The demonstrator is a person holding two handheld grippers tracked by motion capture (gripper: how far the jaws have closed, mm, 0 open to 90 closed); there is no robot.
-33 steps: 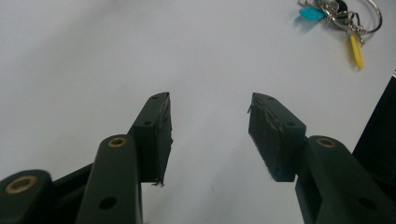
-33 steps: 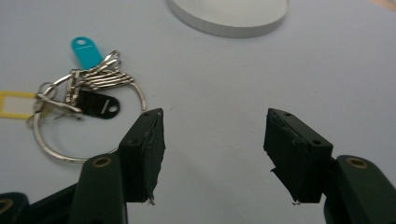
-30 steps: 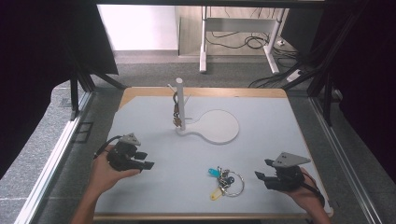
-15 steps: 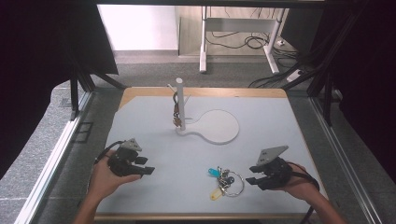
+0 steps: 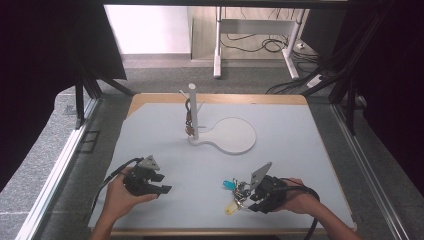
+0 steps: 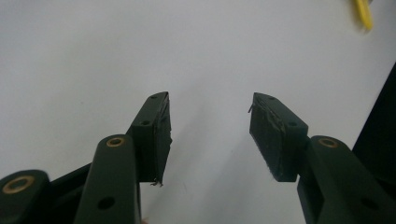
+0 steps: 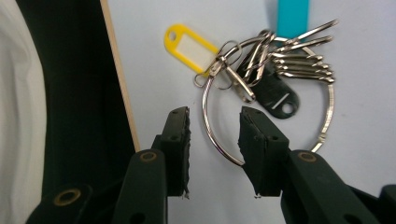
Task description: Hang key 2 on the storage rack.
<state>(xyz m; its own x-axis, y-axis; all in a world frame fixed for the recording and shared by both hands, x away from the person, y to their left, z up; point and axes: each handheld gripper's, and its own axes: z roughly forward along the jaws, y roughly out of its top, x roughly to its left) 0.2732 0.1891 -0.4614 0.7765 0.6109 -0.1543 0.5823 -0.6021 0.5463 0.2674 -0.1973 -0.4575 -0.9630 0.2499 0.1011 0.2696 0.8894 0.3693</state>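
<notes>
A bunch of keys [image 5: 235,192] lies near the table's front edge: a large wire ring [image 7: 205,116], several silver keys [image 7: 303,65], a yellow tag [image 7: 194,49], a black fob [image 7: 275,95] and a teal tag [image 7: 293,16]. My right gripper [image 5: 246,199] is at the bunch. In the right gripper view its jaws [image 7: 214,126] have just been closing and straddle the ring's left arc without pressing on it. My left gripper [image 5: 161,184] is held at the front left, open over the bare mat [image 6: 208,100], with nothing between its pads.
A white post stand [image 5: 192,112] with a round flat base [image 5: 232,135] stands at the back middle, with a small dark bunch [image 5: 189,122] hanging from it. The table's wooden front edge [image 7: 121,79] runs just beside the right jaws.
My right gripper has slid left to the key bunch and its jaws have narrowed around the ring. The left hand has shifted slightly towards the front edge.
</notes>
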